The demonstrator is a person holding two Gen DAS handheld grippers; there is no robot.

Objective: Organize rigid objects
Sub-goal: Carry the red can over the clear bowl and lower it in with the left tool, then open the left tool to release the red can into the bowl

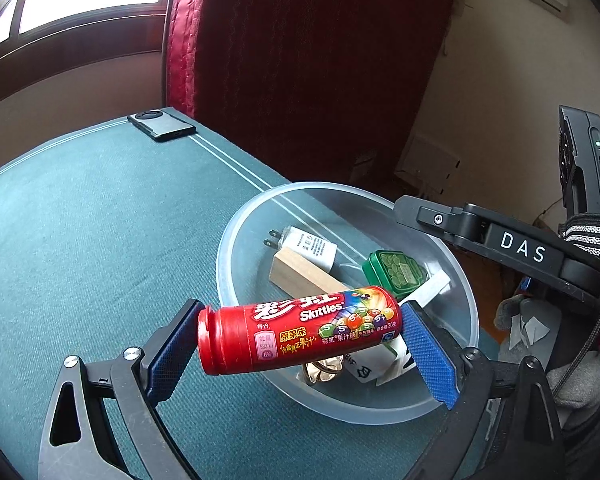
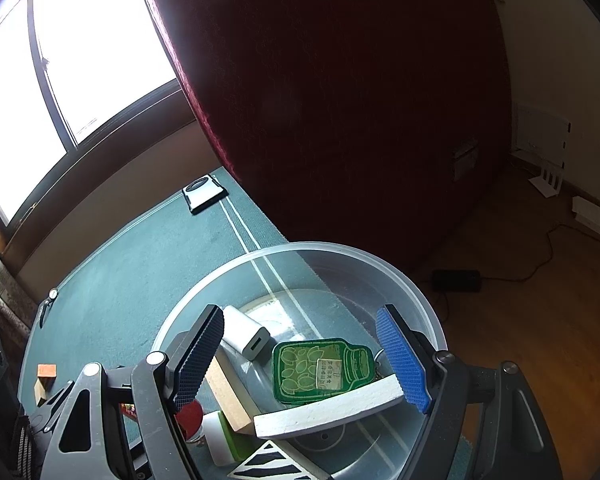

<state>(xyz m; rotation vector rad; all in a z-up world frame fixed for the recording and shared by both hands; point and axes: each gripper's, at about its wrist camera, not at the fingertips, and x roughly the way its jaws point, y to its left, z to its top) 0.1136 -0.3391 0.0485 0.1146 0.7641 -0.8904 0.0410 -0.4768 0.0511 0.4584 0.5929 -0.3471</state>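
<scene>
Risk sat mostly with the red cylindrical plastic Skittles tube, which the left claw held crosswise by its two ends, cap against the left pad and base against the right blue pad. The tube hung over the near left rim of the clear round plastic bowl, only partly above the inside. A grip on the ends of a smooth round tube was, in my judgement, not very safe: a small tilt of the claw could let one end slide off its pad. If the pads let go at this place, the cap end could fall outside the bowl onto the green cloth-covered counter and roll toward the edge.

The bowl was already crowded. Inside lay a white plug charger, a pale wooden block, a green bottle-shaped tag and a flat white slab. A drop from height could knock these things or push the light bowl, which stood near the right edge of the counter.

The right claw stood wide and held nothing, low over the same bowl. The two claws were near, so they could strike each other when the tube came in.
</scene>
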